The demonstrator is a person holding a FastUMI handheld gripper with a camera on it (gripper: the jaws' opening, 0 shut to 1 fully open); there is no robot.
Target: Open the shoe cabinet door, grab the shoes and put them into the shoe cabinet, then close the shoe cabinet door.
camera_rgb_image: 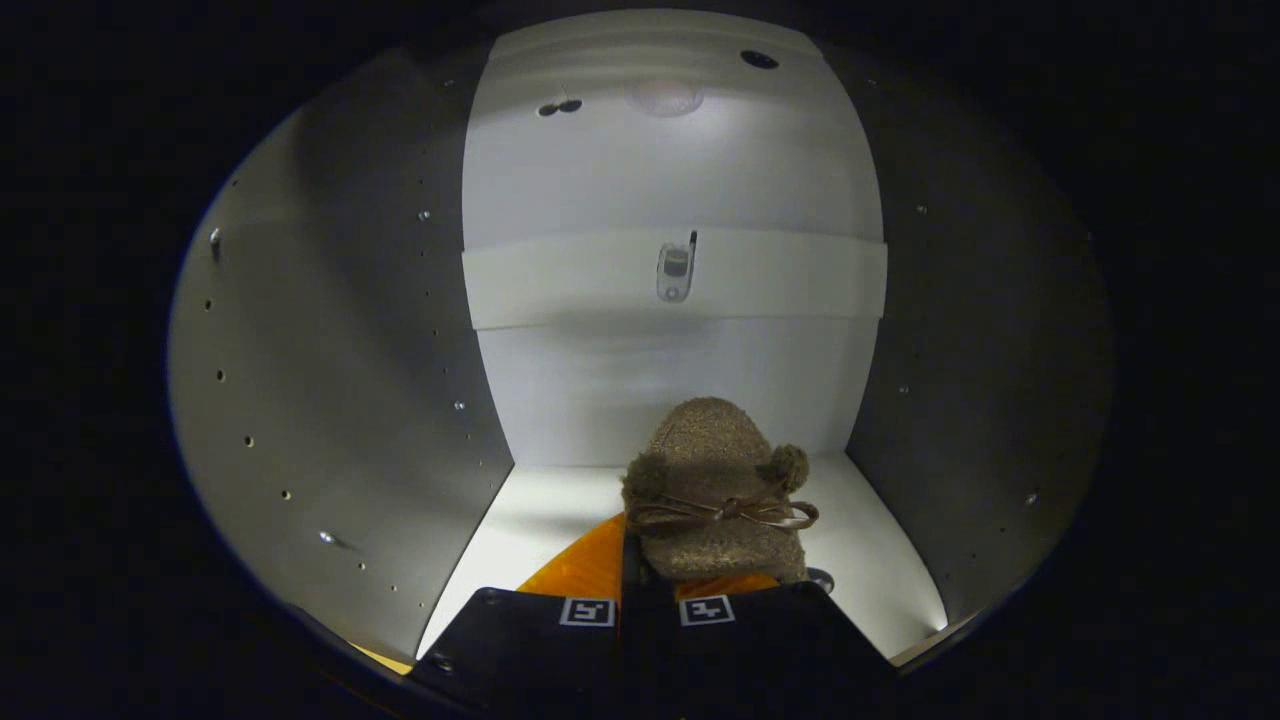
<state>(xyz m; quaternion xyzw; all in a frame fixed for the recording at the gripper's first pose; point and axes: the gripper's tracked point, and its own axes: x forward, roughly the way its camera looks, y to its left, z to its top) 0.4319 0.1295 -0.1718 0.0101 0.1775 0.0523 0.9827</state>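
Observation:
I am looking into the white shoe cabinet [330, 380], whose side walls, back panel and floor surround me. A fuzzy brown slipper [715, 470] with a thin bow and pom-poms points toward the back wall, its orange sole [580, 570] showing underneath. My gripper [646, 600] is shut on the slipper's heel end, both fingers close together and pressing on it. The slipper's toe hangs just above or on the cabinet floor; I cannot tell which.
A horizontal white rail [560, 285] crosses the back panel with a small metal fitting [675, 272] at its middle. Rows of shelf-pin holes run down both side walls. The bare floor [880, 560] lies to the right of the slipper.

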